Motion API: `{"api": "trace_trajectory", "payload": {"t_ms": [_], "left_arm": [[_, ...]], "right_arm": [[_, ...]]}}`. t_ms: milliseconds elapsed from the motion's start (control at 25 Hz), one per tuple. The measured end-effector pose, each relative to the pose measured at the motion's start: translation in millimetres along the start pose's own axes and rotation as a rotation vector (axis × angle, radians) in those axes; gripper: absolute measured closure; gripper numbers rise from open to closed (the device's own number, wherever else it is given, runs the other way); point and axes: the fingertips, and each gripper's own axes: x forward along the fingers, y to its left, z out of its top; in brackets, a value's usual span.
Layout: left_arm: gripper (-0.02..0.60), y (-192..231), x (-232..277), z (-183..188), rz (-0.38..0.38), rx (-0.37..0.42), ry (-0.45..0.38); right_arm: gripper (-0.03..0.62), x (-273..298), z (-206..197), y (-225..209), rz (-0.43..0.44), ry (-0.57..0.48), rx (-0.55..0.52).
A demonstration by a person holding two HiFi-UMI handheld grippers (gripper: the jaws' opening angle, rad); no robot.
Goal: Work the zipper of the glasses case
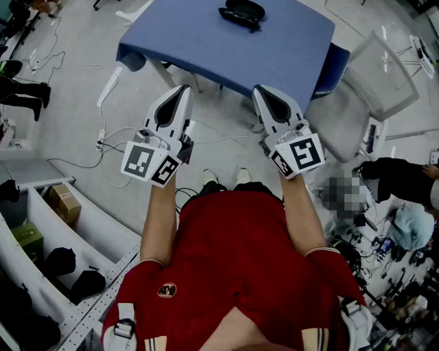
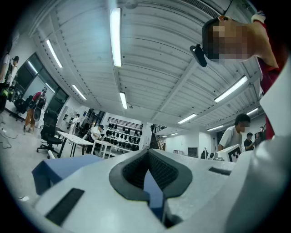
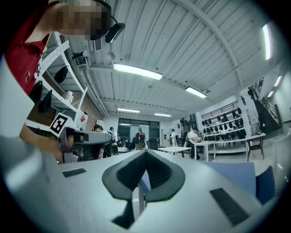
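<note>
Black glasses case (image 1: pixel 241 12) on the blue worktop (image 1: pixel 206 38), near its far edge
The left gripper (image 1: pixel 184 90) and right gripper (image 1: pixel 260 90) hover short of it, well apart from the case, fingers together, empty.

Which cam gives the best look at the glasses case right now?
Head view: the glasses case lies in plain sight on the blue table, near its far edge. Both gripper views look level across the room; they catch the table's blue, not the case.
</note>
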Motion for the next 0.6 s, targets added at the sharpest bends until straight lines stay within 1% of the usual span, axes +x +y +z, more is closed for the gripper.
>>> {"api": "trace_trajectory", "payload": {"t_ms": [120, 200, 600], "left_arm": [[0.574, 8.0, -4.3, 0.8, -0.008, -0.003, 0.002], [0.574, 12.6, -7.5, 1.2, -0.013, -0.009, 0.002], [0.574, 45.4, -25.3, 2.3, -0.059, -0.041, -0.008]], "right_arm": [[0.600, 7.1, 0.0, 7.3, 0.017, -0.019, 0.037], [0.600, 10.5, -0.3, 10.7, 0.013, -0.023, 0.043], [0.600, 33.9, -8.3, 15.8, -0.073, 0.003, 0.032]]}}
